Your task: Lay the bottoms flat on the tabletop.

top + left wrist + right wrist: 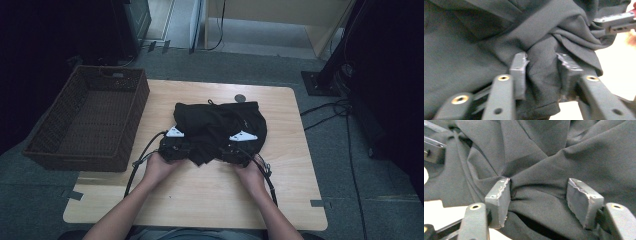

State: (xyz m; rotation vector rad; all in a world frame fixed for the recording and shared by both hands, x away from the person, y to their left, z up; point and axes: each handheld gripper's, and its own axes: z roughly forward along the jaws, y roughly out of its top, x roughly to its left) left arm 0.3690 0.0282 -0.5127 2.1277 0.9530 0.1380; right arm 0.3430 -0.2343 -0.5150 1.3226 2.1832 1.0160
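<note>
A crumpled black garment (220,122) lies in the middle of the wooden table (200,200). Both hands hold grippers at its near edge. My left gripper (181,146) has a bunched fold of the garment (499,37) filling the gap between its pads (518,68), which press on it from both sides (541,65). My right gripper (234,151) stands with its pads (499,195) wide apart (539,192); the garment (574,152) lies loosely between them. Each gripper view shows the other gripper at an upper corner: the right one (616,21) and the left one (431,147).
A dark wicker basket (141,107) hangs over the table's left edge. A small dark round disc (240,98) lies at the far edge behind the garment. Cables (340,107) trail on the carpet to the right. Bare wood runs along the near side.
</note>
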